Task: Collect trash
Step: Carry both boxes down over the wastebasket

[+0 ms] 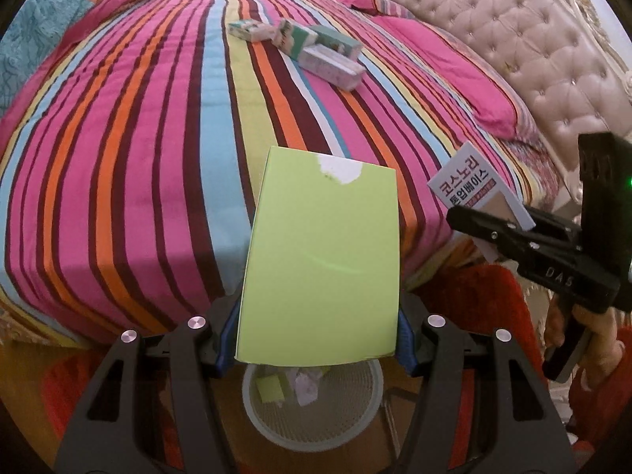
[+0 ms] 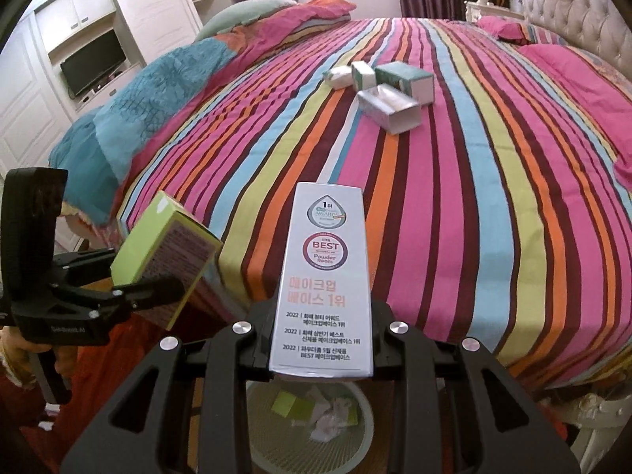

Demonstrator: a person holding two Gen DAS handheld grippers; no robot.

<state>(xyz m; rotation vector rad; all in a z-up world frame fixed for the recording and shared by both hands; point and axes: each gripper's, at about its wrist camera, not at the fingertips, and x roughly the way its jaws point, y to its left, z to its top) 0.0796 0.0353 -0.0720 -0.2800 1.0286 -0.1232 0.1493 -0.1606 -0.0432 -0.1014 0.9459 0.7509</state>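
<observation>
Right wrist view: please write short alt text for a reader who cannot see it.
The right claw grips a tall silver cardboard box above a round white mesh wastebasket beside a bed with a striped multicoloured cover. At left, the left claw holds a lime-green cardboard box.

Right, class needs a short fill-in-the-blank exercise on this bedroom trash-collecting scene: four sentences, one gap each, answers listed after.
1. The left gripper is shut on a box coloured ____.
2. The right gripper holds a tall box printed with the English word ____.
3. Below both grippers stands a round ____ already holding some trash.
4. The small boxes left on the bed lie on a cover patterned with ____.

Answers: green; BEST; wastebasket; stripes
</observation>
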